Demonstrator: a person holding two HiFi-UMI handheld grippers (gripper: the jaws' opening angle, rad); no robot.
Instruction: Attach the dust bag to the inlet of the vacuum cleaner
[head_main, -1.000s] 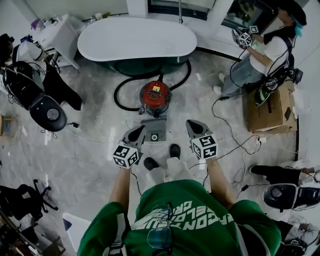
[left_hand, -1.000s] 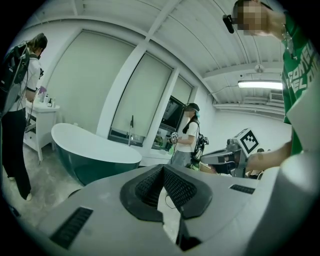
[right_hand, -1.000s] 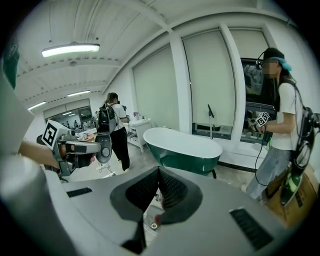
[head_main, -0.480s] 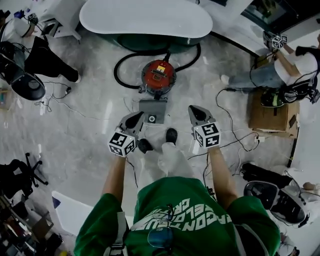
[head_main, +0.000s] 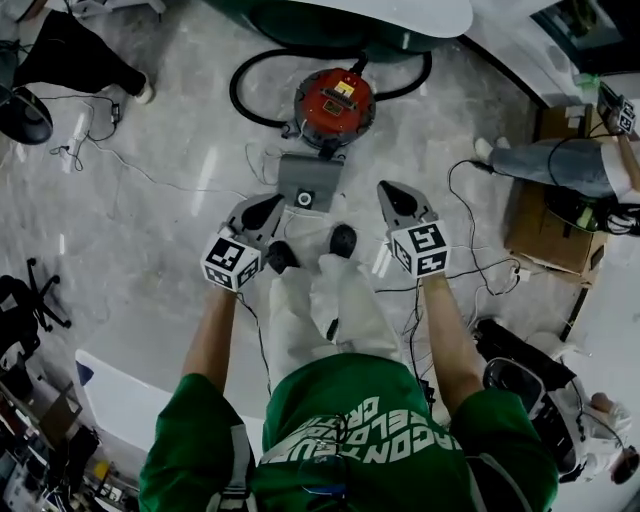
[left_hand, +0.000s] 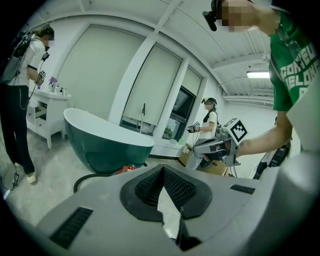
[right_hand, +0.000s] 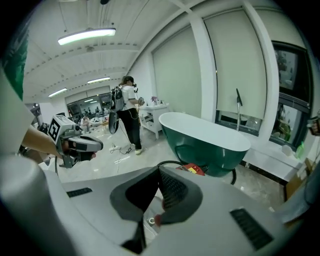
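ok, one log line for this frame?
phase: pre-grasp | left gripper: shut, empty | right gripper: shut, empty | dust bag: on floor by vacuum cleaner, not yet held

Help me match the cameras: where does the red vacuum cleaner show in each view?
Head view: vacuum cleaner at top centre, on the floor.
Left gripper view: a red sliver, left of centre.
Right gripper view: its red top, just right of centre.
Shared landmark: the green bathtub, directly behind it.
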